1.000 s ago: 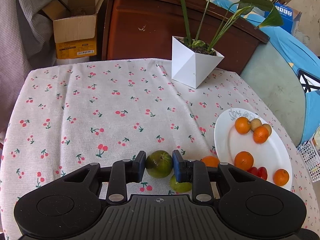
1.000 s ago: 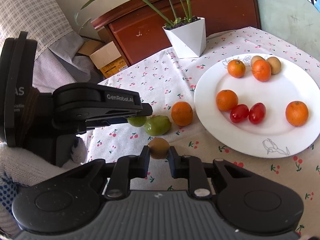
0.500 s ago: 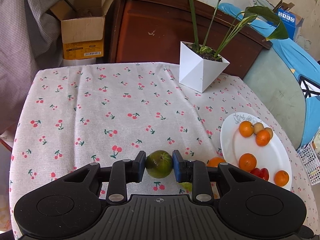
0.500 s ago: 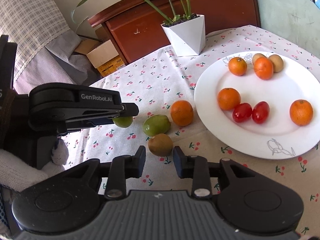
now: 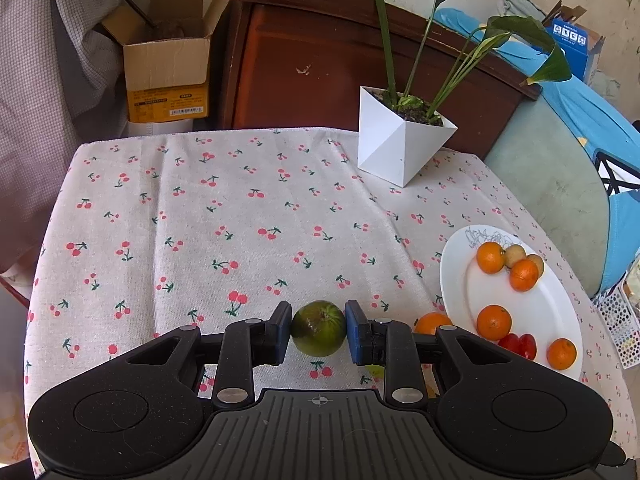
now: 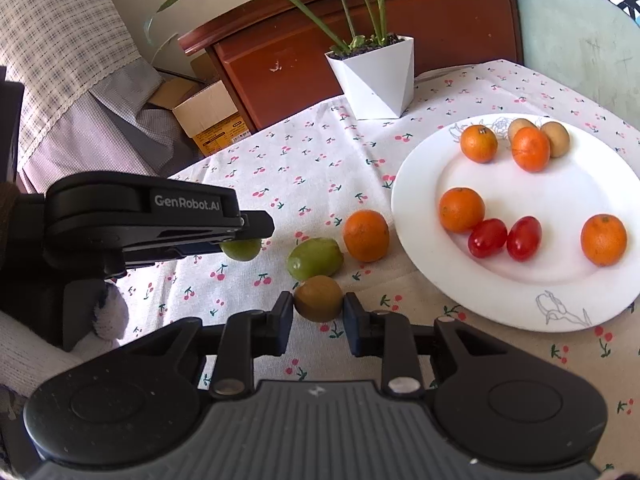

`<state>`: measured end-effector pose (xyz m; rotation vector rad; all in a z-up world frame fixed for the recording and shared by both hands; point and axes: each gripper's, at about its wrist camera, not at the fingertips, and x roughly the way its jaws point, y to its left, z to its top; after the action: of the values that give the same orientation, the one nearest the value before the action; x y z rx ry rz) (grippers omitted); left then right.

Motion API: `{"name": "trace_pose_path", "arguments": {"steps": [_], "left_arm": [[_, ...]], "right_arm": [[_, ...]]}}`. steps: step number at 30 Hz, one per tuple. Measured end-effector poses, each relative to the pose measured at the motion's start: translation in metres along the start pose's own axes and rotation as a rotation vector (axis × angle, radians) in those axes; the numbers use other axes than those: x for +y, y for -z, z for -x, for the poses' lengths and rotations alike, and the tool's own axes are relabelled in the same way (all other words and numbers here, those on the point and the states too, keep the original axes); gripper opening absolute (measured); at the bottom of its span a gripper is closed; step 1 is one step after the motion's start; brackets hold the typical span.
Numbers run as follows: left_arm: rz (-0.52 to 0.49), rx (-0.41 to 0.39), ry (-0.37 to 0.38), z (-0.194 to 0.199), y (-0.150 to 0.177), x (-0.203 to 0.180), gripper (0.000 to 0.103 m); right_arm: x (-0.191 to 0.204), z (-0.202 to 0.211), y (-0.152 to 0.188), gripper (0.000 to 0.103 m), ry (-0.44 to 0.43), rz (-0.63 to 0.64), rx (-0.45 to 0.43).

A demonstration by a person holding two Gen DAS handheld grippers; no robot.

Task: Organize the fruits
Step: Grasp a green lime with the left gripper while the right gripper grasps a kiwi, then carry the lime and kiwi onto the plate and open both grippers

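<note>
My left gripper [image 5: 318,330] is shut on a round dark-green fruit [image 5: 318,328] and holds it above the cherry-print cloth. The right wrist view shows that gripper [image 6: 256,232] from the side, with the fruit [image 6: 242,249] under its tip. My right gripper [image 6: 318,312] has a brown kiwi [image 6: 318,298] between its jaws, which are closing; both pads touch the kiwi, and it rests on the cloth. A light-green fruit [image 6: 316,258] and an orange [image 6: 366,235] lie just beyond. The white plate [image 6: 560,200] at right holds several oranges, two red tomatoes and two brown fruits.
A white angular planter [image 5: 400,148] with a tall plant stands at the table's far side. Behind it are a brown wooden cabinet [image 5: 320,60] and a cardboard box [image 5: 168,72]. A gloved hand [image 6: 108,316] holds the left gripper. The plate [image 5: 560,312] sits near the table's right edge.
The left gripper has risen and drawn back with the green fruit. The right gripper let the kiwi go onto the cloth, opened, and now has its jaws around it again.
</note>
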<state>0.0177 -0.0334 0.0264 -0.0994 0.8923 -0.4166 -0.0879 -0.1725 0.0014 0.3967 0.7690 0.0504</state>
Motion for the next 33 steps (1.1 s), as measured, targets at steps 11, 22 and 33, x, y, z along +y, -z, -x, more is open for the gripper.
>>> {"name": "trace_pose_path", "arguments": {"steps": [11, 22, 33], "left_arm": [[-0.025, -0.040, 0.074, 0.011, -0.011, -0.023, 0.026], [-0.145, 0.002, 0.209, -0.011, -0.027, -0.082, 0.026], [-0.200, 0.056, 0.252, -0.040, -0.032, -0.105, 0.026]], "right_arm": [[-0.035, 0.043, -0.034, 0.027, 0.037, -0.115, -0.147], [-0.095, 0.060, -0.050, 0.027, 0.157, -0.314, -0.221], [-0.112, 0.050, -0.047, 0.027, 0.208, -0.387, -0.190]]}}
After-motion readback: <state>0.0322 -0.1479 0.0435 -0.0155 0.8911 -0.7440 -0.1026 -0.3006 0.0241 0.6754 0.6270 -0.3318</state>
